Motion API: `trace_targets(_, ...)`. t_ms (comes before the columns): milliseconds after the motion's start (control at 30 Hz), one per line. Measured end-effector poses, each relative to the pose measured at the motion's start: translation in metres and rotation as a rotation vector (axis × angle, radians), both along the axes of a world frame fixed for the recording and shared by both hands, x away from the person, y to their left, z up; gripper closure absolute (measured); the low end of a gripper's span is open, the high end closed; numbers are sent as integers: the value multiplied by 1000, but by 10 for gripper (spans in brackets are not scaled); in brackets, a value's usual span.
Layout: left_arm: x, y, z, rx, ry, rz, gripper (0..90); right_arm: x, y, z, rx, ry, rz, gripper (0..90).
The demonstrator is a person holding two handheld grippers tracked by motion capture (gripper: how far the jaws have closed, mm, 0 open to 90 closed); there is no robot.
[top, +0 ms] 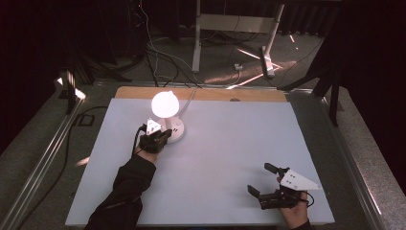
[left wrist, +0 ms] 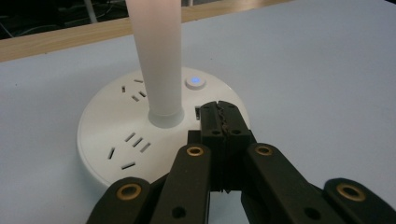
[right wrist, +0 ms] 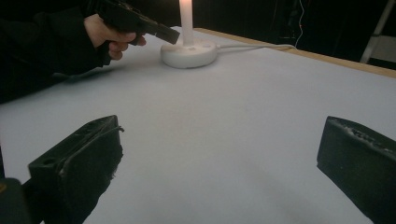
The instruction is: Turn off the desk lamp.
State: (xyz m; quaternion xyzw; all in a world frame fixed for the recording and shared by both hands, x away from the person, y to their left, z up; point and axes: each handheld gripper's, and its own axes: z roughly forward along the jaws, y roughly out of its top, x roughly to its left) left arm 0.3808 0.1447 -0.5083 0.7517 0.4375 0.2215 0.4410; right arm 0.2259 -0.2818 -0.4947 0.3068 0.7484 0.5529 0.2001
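Left gripper (left wrist: 223,122), jaws pressed together, rests its tips on the round white base (left wrist: 107,135) of the lit lamp (top: 165,104) at the table's (top: 230,158) far left. Right gripper (top: 266,181) hangs wide apart near the front right corner.

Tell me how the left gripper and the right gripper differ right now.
The left gripper has its jaws closed together with nothing between them; the right gripper has its jaws spread wide. The left gripper sits over the lamp base, near the lit button; the right gripper rests far from the lamp, near the table's front edge. Both are black, hand-held, and carry a grey three-cornered plate.
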Motion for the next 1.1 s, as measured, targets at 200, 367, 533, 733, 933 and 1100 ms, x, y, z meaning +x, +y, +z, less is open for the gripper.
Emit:
trace_targets(200, 3, -3, -3, 34, 11, -9, 900, 0, 0, 0, -1, 1, 1, 0)
trace_targets(367, 5, -5, -5, 36, 24, -11, 900, 0, 0, 0, 0, 2, -1, 0)
trace_targets(533, 6, -5, -7, 39, 20, -11, 900, 0, 0, 0, -1, 2, 0, 0)
trace_targets(733, 6, -2, -8, 23, 23, 5, 900, 0, 0, 0, -1, 3, 0, 0)
trace_targets(933, 7, -3, -7, 44, 24, -3, 900, 0, 1, -1, -5, 4, 2, 0)
trace_targets(1100, 8, 3, 2, -7, 19, 14, 900, 0, 0, 0, -2, -1, -3, 0)
